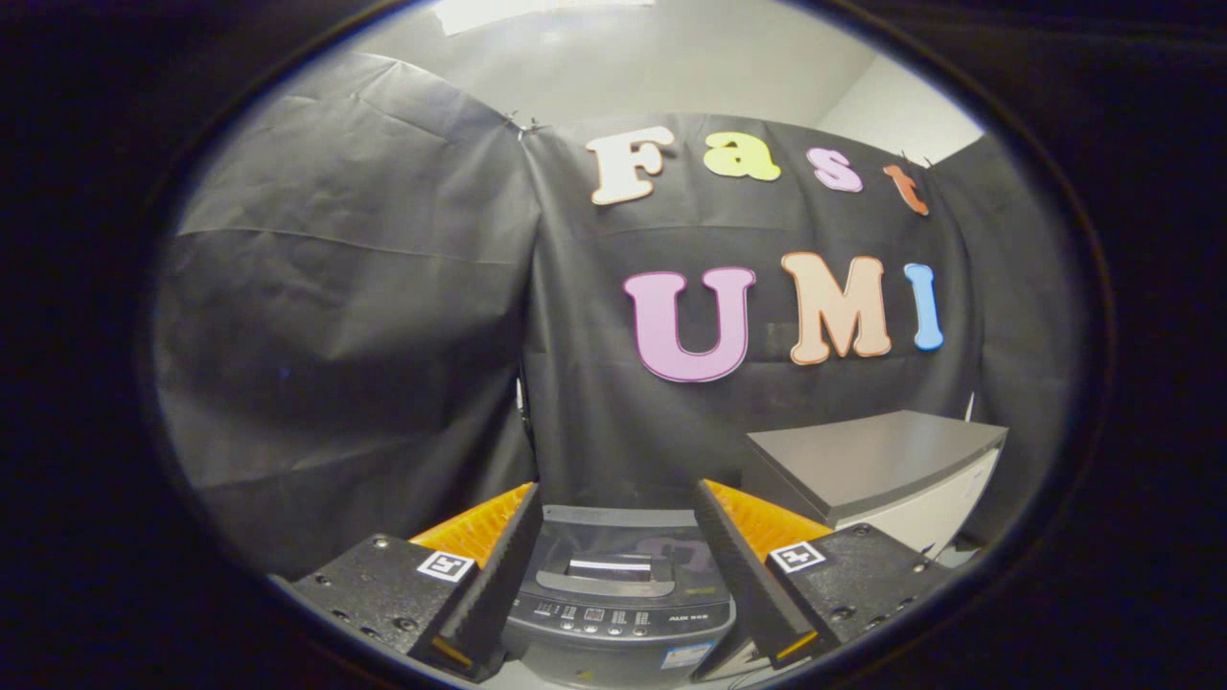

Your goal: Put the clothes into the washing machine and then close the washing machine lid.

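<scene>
Hovering above the washing machine point(618, 599), the gripper point(618, 556) has its jaws spread wide and holds nothing. Between the fingers the machine's closed lid point(613, 546) shows. A grey cabinet point(877, 465) stands just beside it.

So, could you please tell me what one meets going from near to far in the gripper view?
Open black-and-orange gripper fingers, dark grey top-loading washing machine seen between them, then the grey-topped white cabinet further off.

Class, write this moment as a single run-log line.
tongs: open, empty | washing machine: just ahead, seen between the fingers, lid down | grey cabinet: beside machine | clothes: not yet grasped
</scene>
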`<move>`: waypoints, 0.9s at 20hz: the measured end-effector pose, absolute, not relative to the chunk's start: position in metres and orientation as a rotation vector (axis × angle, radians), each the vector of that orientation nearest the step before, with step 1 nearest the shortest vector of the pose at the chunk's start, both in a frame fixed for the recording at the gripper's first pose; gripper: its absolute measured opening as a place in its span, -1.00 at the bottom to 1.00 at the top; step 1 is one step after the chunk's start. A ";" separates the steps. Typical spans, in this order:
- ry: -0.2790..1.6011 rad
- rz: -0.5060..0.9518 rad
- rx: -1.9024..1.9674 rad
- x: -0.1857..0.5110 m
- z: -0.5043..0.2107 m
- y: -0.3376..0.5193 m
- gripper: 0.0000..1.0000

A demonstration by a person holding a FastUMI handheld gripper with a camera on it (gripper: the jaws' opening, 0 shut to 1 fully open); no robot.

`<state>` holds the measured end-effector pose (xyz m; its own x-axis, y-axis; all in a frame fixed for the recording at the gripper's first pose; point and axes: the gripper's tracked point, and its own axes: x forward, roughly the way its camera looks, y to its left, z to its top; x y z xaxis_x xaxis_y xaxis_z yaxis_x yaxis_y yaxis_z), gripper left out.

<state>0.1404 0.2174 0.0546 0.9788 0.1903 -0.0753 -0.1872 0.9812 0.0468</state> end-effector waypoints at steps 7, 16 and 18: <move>0.073 0.124 0.071 0.095 0.052 0.202 0.91; 0.090 0.116 0.087 0.066 0.024 0.184 0.92; 0.102 0.092 0.080 0.059 0.015 0.172 0.92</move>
